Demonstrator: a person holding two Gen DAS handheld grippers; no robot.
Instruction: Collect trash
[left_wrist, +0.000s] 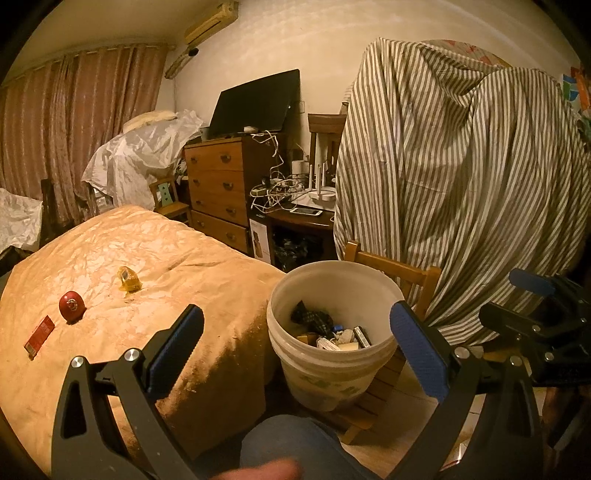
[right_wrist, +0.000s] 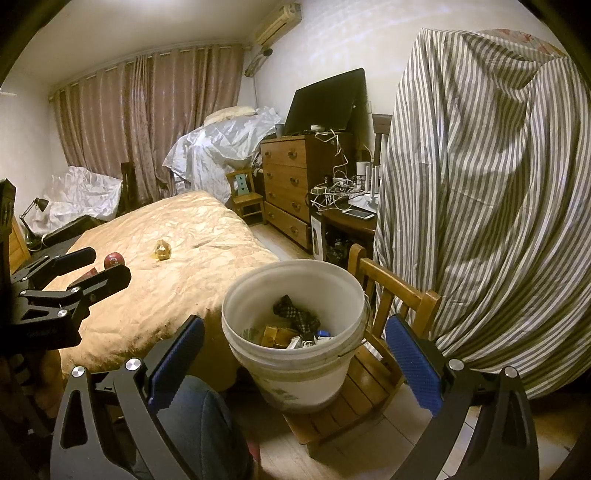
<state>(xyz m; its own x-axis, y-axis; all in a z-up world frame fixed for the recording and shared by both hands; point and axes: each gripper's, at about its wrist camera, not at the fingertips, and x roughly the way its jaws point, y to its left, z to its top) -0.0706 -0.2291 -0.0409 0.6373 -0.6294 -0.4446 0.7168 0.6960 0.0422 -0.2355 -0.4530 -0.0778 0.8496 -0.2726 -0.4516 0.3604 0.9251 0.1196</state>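
Observation:
A white bucket (left_wrist: 334, 373) holding several pieces of trash stands on a small wooden chair (right_wrist: 369, 391) beside the bed; it also shows in the right wrist view (right_wrist: 295, 373). On the tan bedspread (left_wrist: 147, 266) lie a red round object (left_wrist: 71, 305), a crumpled yellow wrapper (left_wrist: 129, 280) and a flat red packet (left_wrist: 38, 336). My left gripper (left_wrist: 295, 354) is open and empty, in front of the bucket. My right gripper (right_wrist: 295, 354) is open and empty, also facing the bucket. The red object (right_wrist: 113, 260) and yellow wrapper (right_wrist: 163, 250) show in the right view.
A striped sheet (left_wrist: 461, 177) drapes over something tall at the right. A wooden dresser (left_wrist: 218, 192) with a dark screen on it stands at the back, next to a desk with cables. Curtains (left_wrist: 74, 122) hang behind the bed. The person's knee (left_wrist: 291, 443) is below.

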